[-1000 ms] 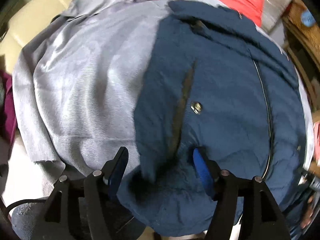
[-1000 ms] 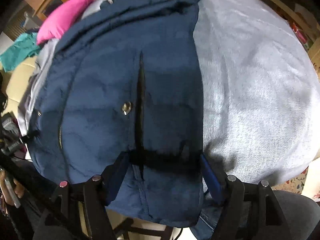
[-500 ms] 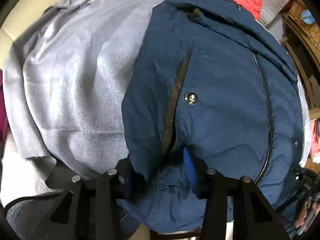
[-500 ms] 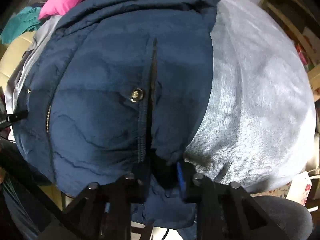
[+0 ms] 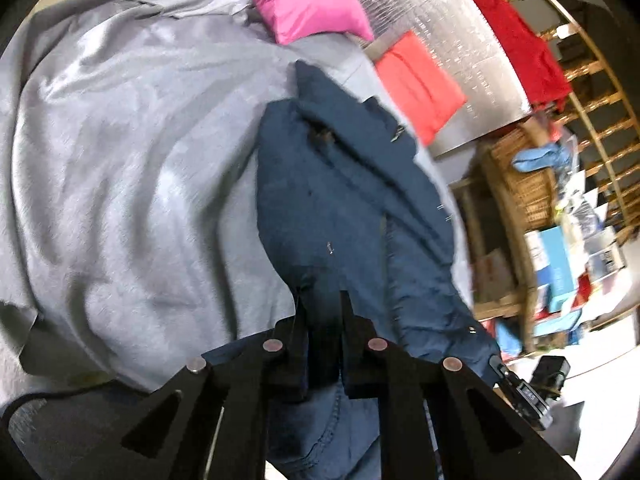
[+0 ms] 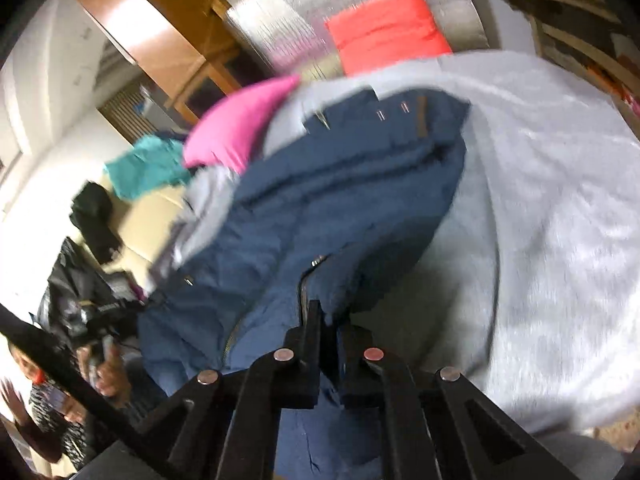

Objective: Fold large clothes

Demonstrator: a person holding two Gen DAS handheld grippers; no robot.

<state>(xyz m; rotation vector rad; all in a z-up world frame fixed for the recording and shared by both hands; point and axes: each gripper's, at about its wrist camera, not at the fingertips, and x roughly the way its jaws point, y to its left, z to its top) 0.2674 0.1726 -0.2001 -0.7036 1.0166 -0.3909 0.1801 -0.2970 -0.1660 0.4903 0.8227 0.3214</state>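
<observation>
A navy blue jacket (image 5: 344, 200) with a zip and snaps lies on a grey cloth-covered surface (image 5: 132, 168). My left gripper (image 5: 323, 304) is shut on the jacket's near hem and holds it raised, so the fabric hangs stretched from the jaws. In the right wrist view the same jacket (image 6: 320, 216) rises in a ridge from the grey cloth (image 6: 552, 216). My right gripper (image 6: 330, 316) is shut on the hem beside the zip. The collar end still rests on the cloth.
A pink cushion (image 5: 308, 0) and a coral cushion (image 5: 420, 80) lie at the far edge against a silver panel (image 5: 448, 36). Wooden shelves with clutter (image 5: 560, 216) stand to the right. A teal cloth (image 6: 148, 168) and a person (image 6: 48, 392) are at the left.
Both grippers went from open around the jacket's near hem to shut on it. They have since lifted it, and both views have tilted up towards the cushions.
</observation>
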